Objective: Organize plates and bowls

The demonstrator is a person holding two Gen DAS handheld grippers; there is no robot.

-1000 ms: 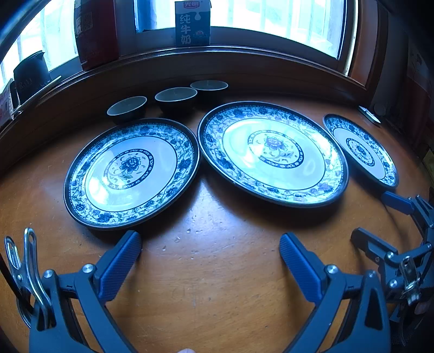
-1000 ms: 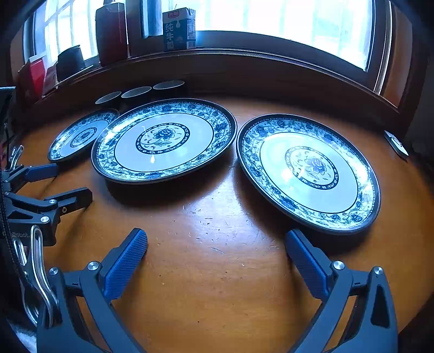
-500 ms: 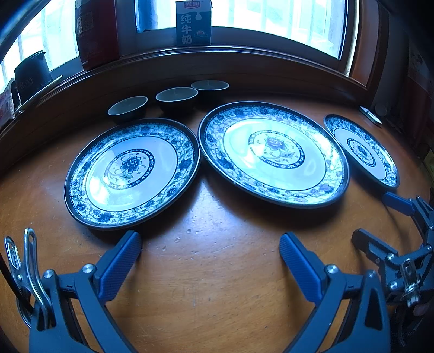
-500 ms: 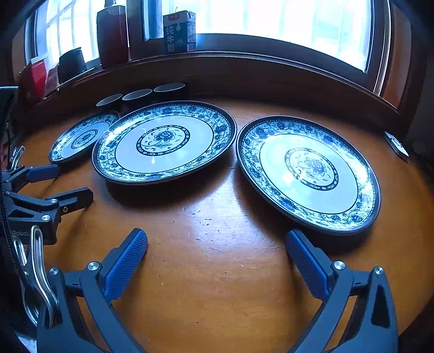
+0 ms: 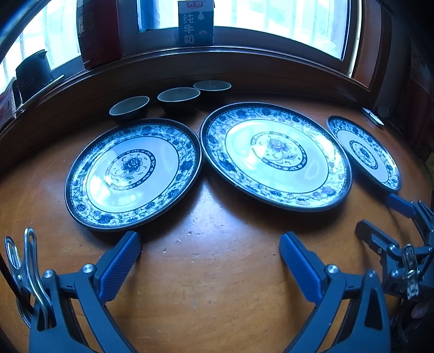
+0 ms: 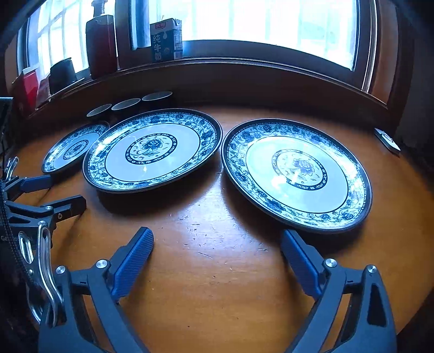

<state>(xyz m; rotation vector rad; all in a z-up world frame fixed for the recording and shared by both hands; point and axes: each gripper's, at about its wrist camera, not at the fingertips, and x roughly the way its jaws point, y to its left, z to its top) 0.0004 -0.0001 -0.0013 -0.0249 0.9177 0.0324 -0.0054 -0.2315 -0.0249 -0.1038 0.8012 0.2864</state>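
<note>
Gleaming wooden table (image 5: 211, 285), bright window (image 6: 271, 24)

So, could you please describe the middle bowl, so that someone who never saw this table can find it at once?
Start at the window sill, where a blue milk carton stands. On the wooden table just below it, three small dark bowls sit in a row behind the patterned plates. The middle bowl has a bowl on each side, unlike the other two.
</note>
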